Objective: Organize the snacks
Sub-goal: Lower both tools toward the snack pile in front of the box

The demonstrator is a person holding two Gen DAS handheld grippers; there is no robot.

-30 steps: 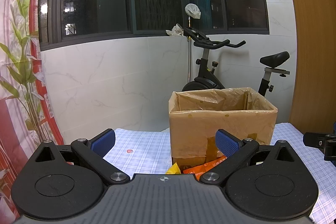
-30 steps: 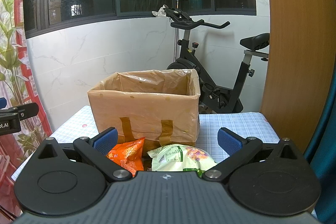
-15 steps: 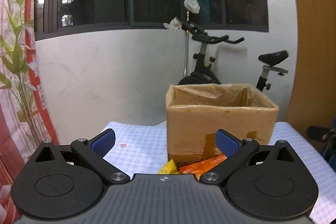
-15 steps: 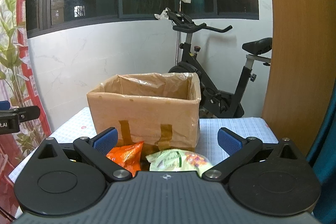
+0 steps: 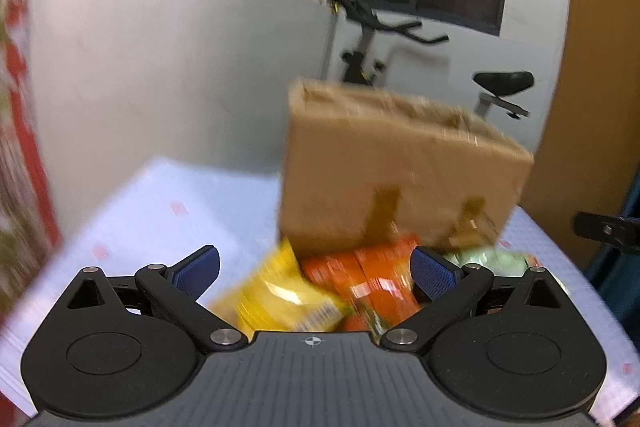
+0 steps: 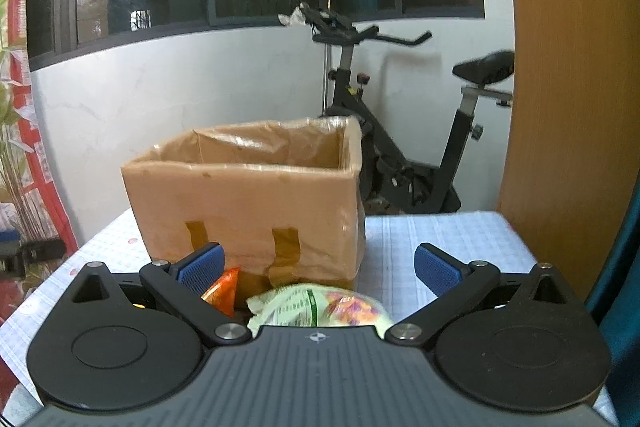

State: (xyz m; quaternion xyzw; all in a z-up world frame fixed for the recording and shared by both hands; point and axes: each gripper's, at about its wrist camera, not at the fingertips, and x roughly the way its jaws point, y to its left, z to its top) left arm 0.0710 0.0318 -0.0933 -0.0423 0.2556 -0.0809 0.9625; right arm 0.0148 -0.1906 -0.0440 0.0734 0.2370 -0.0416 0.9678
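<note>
Both pairs of jaws stand spread wide with nothing between them. We hold the left gripper (image 5: 315, 269) low over the near edge of the checked tablecloth (image 5: 168, 211), and its view is smeared with motion blur. Going left to right in that view, we see a yellow snack bag (image 5: 280, 301) nearest the left finger, then an orange snack bag (image 5: 372, 275) touching it, then a pale green snack bag (image 5: 492, 261) just past the right finger. All three lie on the cloth in front of the cardboard box (image 5: 400, 179), which sits toward the far edge with its top open.

Our right gripper (image 6: 319, 264) hangs over the same near edge, farther right. In its sharper view the orange bag (image 6: 224, 287) peeks out beside the left finger, and the green bag (image 6: 316, 309) lies just below the open jaws. The box (image 6: 248, 211) stands behind them, lined with brown plastic and patched with tape on its front.

We judge that no bag has been picked up yet. The risks from here: the bags are puffy and slick, so a pinch at an edge could let one slip; the yellow and orange bags touch, so closing on one may drag the other; and a hurried swing could knock the light box.
</note>
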